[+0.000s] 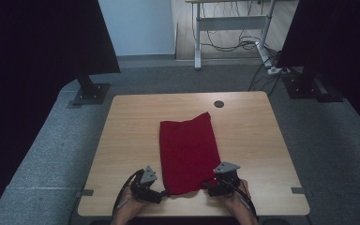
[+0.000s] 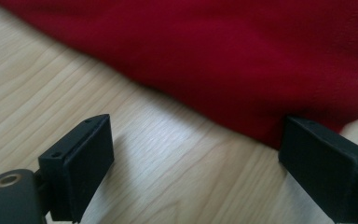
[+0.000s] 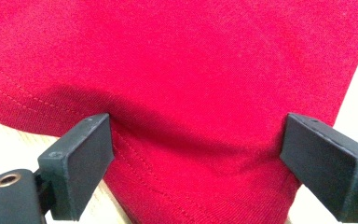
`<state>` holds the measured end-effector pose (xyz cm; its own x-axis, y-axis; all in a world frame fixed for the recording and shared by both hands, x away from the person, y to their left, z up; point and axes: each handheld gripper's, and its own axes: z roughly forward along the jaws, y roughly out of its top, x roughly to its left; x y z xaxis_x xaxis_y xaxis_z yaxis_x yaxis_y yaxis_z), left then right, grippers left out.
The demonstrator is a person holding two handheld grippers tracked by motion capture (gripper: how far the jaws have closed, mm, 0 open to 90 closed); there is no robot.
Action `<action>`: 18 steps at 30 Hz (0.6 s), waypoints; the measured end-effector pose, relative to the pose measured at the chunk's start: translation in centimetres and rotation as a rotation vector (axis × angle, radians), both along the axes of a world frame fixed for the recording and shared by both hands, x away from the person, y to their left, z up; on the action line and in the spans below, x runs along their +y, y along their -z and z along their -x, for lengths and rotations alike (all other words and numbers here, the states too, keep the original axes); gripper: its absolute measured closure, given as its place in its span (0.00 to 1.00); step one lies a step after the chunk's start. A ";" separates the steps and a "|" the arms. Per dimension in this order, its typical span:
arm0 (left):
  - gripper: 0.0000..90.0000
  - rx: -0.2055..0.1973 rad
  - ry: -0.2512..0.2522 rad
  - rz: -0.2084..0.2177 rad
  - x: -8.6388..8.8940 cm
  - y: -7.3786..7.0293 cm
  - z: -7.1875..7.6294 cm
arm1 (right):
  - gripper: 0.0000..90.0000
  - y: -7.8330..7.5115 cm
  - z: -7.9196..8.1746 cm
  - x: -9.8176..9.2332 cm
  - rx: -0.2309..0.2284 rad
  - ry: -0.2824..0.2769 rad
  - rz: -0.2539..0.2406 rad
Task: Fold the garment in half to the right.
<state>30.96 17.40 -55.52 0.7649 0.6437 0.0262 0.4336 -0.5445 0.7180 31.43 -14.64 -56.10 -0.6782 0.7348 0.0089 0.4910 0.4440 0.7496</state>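
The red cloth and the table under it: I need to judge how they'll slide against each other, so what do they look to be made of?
The red cloth looks like a soft knit fabric, matte: fine ribbing and a stitched double hem show in the right gripper view. Which fibre it is cannot be told. The table looks like pale wood or wood-look laminate, smooth with a slight sheen; printed-looking grain lines suggest laminate.

- From above, the room is dim; dark panels black out both upper corners, and only the far wall looks bright.
- My left jaws throw a soft shadow on the table (image 2: 177, 154), so light probably comes from overhead.
- By my right gripper the table glares white; the cloth (image 3: 182, 70) stays sharp, slightly grainy.
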 end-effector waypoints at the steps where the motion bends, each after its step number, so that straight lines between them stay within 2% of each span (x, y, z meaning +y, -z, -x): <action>1: 0.11 0.000 0.000 0.000 0.0 0.0 0.0 | 0.10 0.0 0.0 0.0 0.000 0.000 0.000; 3: 0.10 0.000 -0.019 0.005 -0.6 0.1 -1.1 | 0.10 0.0 0.2 0.0 0.003 0.008 0.001; 5: 0.09 0.000 -0.019 0.005 -0.6 0.1 -1.1 | 0.10 0.0 0.2 0.0 0.005 0.012 0.003; 6: 0.09 0.000 -0.025 -0.006 -1.0 0.0 -2.6 | 0.10 0.0 0.2 0.0 0.005 0.012 0.003; 8: 0.09 0.000 -0.025 -0.006 -1.0 0.0 -2.6 | 0.10 -0.1 0.1 0.0 0.011 0.028 0.008; 9: 0.09 0.000 -0.035 -0.010 -1.0 -0.1 -3.5 | 0.10 -0.1 0.1 0.0 0.011 0.028 0.008; 10: 0.09 0.000 -0.035 -0.010 -1.0 -0.1 -3.5 | 0.10 -0.1 0.1 0.0 0.011 0.028 0.008; 11: 0.09 0.004 -0.041 -0.001 -0.9 0.0 -4.0 | 0.10 -0.1 -0.2 -0.2 0.011 0.035 0.006; 18: 0.08 0.002 -0.048 -0.001 -0.9 0.0 -5.1 | 0.10 -0.1 -1.6 -0.3 0.005 0.045 0.001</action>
<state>36.04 16.51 -55.51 0.7331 0.6797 0.0249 0.4610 -0.5236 0.7165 33.01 -14.95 -56.03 -0.6445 0.7645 0.0116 0.5142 0.4223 0.7465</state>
